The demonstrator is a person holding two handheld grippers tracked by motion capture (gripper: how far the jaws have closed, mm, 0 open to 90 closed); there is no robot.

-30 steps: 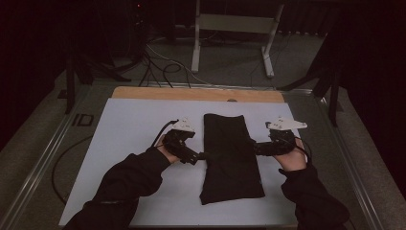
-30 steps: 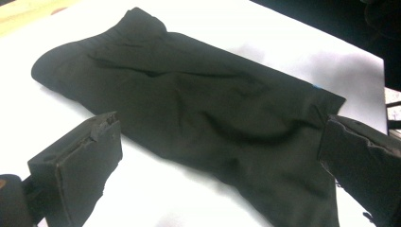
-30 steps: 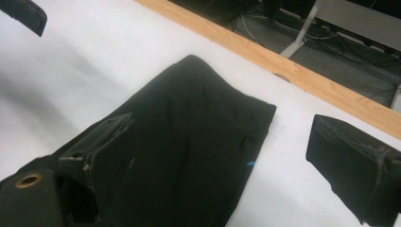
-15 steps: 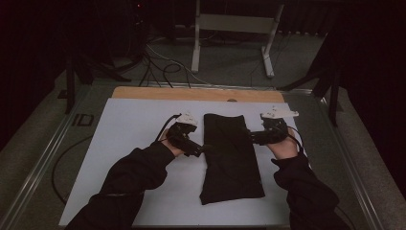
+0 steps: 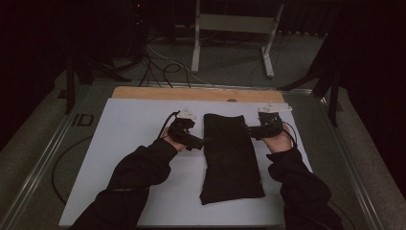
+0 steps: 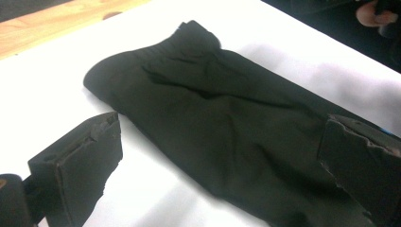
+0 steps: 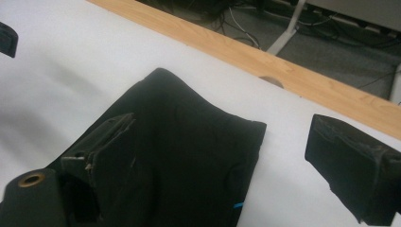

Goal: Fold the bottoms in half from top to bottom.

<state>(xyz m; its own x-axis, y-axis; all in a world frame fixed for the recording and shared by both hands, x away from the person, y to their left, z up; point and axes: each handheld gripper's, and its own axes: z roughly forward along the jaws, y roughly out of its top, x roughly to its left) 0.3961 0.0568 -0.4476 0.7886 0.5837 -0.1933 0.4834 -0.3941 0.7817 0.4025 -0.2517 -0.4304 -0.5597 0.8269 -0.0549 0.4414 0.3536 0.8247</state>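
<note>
The folded black garment (image 5: 231,155) lies lengthwise on the white worktop (image 5: 129,129), bare sheet on both sides. Left tongs (image 5: 203,142) and right tongs (image 5: 250,130) flank its long edges, both spread wide and gripping nothing.

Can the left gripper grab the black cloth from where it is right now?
Probably yes. The left gripper sits right at the edge of the black cloth, its jaws wide open, with the cloth lying flat between them on the white table cover. Nothing lies in between.
</note>
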